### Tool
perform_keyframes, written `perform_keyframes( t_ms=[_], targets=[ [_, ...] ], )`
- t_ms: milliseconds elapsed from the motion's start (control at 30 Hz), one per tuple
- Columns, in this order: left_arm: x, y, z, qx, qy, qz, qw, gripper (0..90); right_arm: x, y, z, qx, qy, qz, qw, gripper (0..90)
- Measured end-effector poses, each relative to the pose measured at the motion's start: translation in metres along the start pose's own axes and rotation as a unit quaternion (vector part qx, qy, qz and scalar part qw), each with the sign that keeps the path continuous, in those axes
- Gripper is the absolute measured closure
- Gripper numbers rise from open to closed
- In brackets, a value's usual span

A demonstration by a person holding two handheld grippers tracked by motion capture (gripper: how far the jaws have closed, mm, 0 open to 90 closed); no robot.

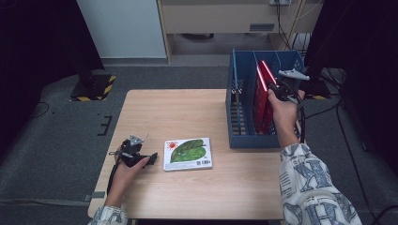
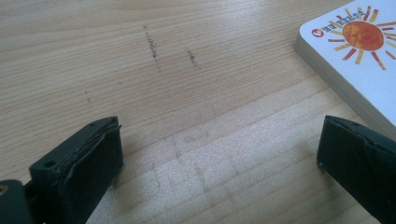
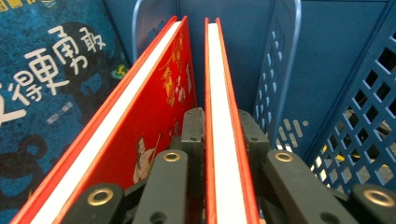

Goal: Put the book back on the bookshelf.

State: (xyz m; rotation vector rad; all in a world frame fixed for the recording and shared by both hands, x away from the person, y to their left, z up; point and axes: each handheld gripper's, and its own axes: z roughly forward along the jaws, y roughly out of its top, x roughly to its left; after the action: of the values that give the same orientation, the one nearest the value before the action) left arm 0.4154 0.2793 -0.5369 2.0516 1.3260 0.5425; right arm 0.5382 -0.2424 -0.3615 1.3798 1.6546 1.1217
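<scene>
The right gripper [image 3: 220, 126] is clamped on a thin red book [image 3: 224, 140], its two jaws pressed against the covers on either side of the white page edge. That book stands upright on edge inside the blue basket [image 1: 233, 126], which sits at the right side of the desk [image 1: 178, 117]. In the high view the right gripper [image 1: 277, 89] is over the basket's right half, with the held red book [image 1: 268, 75] rising above the rim.

A second red book [image 3: 140, 121] leans just beside the held one, tilted away from it at the top. A dark blue book [image 3: 42, 93] with white characters on its cover lies beyond that one, in the same basket.

The left gripper [image 1: 141, 159] rests low at the front left of the desk. Its jaws stand well apart with bare wood between them. A white picture book [image 1: 187, 153] showing a green leaf and an orange sun lies flat on the desk just beside this gripper; its corner [image 2: 355, 56] is close to one jaw, not touching.
</scene>
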Motion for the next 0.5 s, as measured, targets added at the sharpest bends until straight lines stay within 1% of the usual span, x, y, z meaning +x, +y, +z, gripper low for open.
perform_keyframes(
  t_ms=[133,200,300,367,500],
  targets=[
    [0.0,0.0,0.0,0.0,0.0,0.0,1.0,0.0,0.0,0.0,-0.001,0.003,0.007,-0.003,1.0,74.0],
    [0.0,0.0,0.0,0.0,0.0,0.0,1.0,0.0,0.001,0.0,-0.003,0.004,0.005,-0.005,1.0,71.2],
    [0.0,0.0,0.0,0.0,-0.001,0.001,1.0,0.0,0.002,-0.001,-0.007,0.006,0.007,-0.002,1.0,67.6],
    [0.0,0.0,0.0,0.0,-0.001,0.001,1.0,0.0,0.001,-0.004,-0.01,0.008,0.006,-0.003,0.9999,64.7],
    [0.0,0.0,0.0,0.0,-0.001,0.001,1.0,0.0,0.001,-0.01,-0.017,0.015,0.009,-0.01,0.9998,63.2]
  ],
)
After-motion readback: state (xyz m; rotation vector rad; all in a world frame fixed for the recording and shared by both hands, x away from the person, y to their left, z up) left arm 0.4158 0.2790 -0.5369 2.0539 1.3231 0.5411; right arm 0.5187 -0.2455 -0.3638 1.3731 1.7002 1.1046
